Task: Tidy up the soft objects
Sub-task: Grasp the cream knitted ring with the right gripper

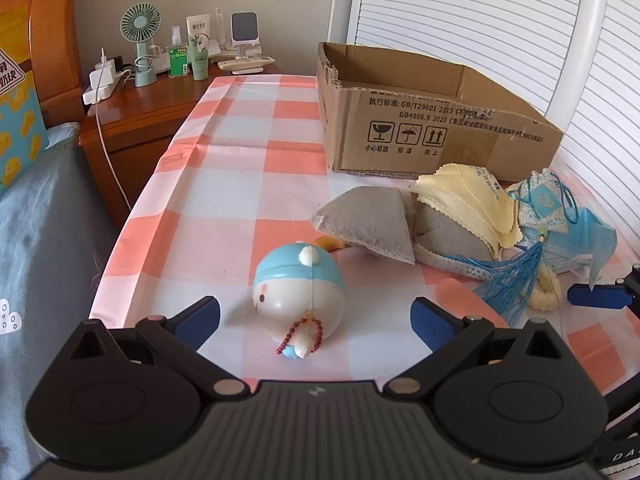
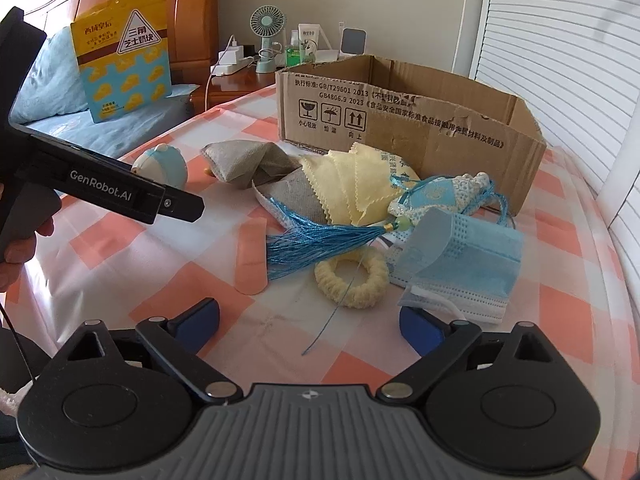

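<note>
A round blue-and-white soft toy with a red bead string lies on the checked cloth just ahead of my open left gripper, between its fingers' line. It also shows in the right wrist view. A pile of soft things lies right of it: grey pouches, yellow cloths, a blue sachet with tassel, a yellow scrunchie and blue face masks. My right gripper is open and empty, just short of the scrunchie and masks. An open cardboard box stands behind the pile.
A wooden nightstand with a fan, bottles and a power strip stands at the back left. A bed with a blue pillow and a snack bag lies left. White slatted doors rise on the right. The left gripper's body crosses the right wrist view.
</note>
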{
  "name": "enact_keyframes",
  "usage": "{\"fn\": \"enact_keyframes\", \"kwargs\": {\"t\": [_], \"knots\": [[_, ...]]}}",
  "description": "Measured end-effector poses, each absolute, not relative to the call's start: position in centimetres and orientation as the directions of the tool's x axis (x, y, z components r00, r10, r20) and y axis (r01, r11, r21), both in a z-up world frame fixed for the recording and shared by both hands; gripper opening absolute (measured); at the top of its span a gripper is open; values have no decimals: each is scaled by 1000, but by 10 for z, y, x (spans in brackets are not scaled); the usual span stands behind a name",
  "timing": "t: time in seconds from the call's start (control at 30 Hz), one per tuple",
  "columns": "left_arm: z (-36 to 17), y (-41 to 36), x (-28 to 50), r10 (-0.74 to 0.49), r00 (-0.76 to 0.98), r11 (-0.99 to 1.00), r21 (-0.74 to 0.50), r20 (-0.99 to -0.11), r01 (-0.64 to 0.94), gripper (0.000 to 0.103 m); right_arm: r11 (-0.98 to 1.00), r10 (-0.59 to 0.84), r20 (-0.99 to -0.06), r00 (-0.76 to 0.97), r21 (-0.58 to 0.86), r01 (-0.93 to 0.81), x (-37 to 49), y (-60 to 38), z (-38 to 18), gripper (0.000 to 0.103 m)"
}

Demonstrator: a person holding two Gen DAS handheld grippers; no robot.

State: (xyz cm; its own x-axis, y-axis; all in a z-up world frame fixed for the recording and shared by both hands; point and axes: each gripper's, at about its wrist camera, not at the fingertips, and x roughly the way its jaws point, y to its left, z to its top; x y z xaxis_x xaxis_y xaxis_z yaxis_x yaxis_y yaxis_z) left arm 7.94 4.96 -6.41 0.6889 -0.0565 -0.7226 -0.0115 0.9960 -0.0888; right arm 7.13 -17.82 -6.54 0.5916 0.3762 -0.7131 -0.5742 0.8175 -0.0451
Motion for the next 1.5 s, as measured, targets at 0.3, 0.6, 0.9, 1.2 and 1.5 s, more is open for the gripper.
{"fn": "enact_keyframes", "kwargs": {"t": [0.3,0.6,0.9,1.2,1.5], "knots": [[-62,47,78,-77,695,995,-100,-715,7,100,881,280,-710,646,-77,-466,66,-213,-55,75],[-61,46,76,-83,695,994,-107,-714,9,100,879,276,-713,645,-84,-469,62,-207,-59,63],[-62,48,77,-75,691,995,-103,-719,0,100,872,323,-683,655,-54,-486,81,-182,-64,52],[-61,48,78,-79,693,995,-103,-716,7,95,860,324,-672,666,-84,-504,78,-178,-64,35],[-58,43,73,-87,694,995,-99,-715,23,95,859,318,-703,636,-70,-507,52,-202,-57,35]]}}
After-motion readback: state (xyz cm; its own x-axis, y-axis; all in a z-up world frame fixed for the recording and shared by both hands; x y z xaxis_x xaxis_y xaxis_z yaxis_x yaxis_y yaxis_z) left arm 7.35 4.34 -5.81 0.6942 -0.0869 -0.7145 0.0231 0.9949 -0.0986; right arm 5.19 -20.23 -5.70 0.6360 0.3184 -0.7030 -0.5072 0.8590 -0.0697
